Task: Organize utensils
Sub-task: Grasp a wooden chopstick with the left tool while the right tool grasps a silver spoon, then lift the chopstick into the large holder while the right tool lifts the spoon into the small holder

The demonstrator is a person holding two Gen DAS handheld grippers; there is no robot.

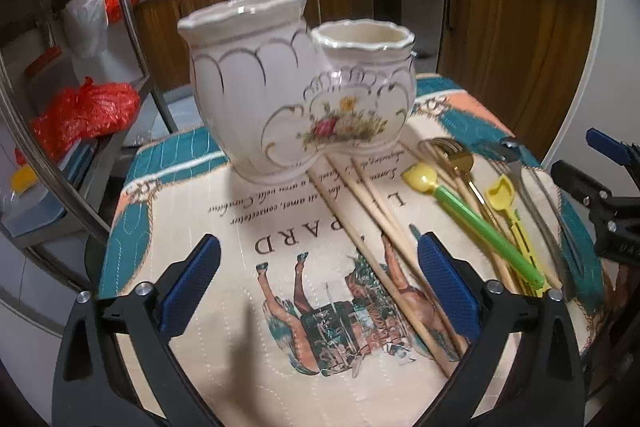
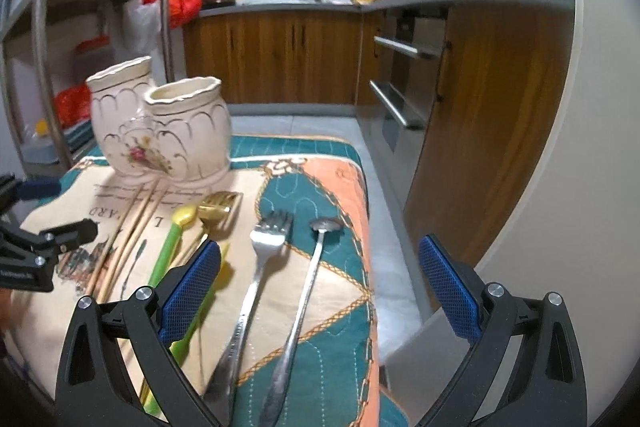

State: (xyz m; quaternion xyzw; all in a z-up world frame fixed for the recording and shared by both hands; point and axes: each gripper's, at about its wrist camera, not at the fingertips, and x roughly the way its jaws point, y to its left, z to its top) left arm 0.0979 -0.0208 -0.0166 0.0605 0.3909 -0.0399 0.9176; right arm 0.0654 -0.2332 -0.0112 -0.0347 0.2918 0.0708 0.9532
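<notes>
A white double-pot ceramic utensil holder (image 1: 296, 83) with a flower print stands at the far side of the printed cloth (image 1: 248, 227); it also shows in the right wrist view (image 2: 168, 131). Wooden chopsticks (image 1: 380, 235), a gold fork (image 1: 452, 151), two yellow-green plastic spoons (image 1: 472, 215), a steel fork (image 2: 256, 267) and a steel spoon (image 2: 308, 275) lie flat on the cloth. My left gripper (image 1: 320, 279) is open and empty above the cloth, its right finger over the chopsticks. My right gripper (image 2: 320, 283) is open and empty above the steel fork and spoon.
A metal rack (image 1: 80, 107) with red bags (image 1: 84, 111) stands to the left. Wooden kitchen cabinets (image 2: 280, 55) and an oven (image 2: 404, 83) lie beyond and to the right. The table's right edge (image 2: 372, 267) drops to grey floor.
</notes>
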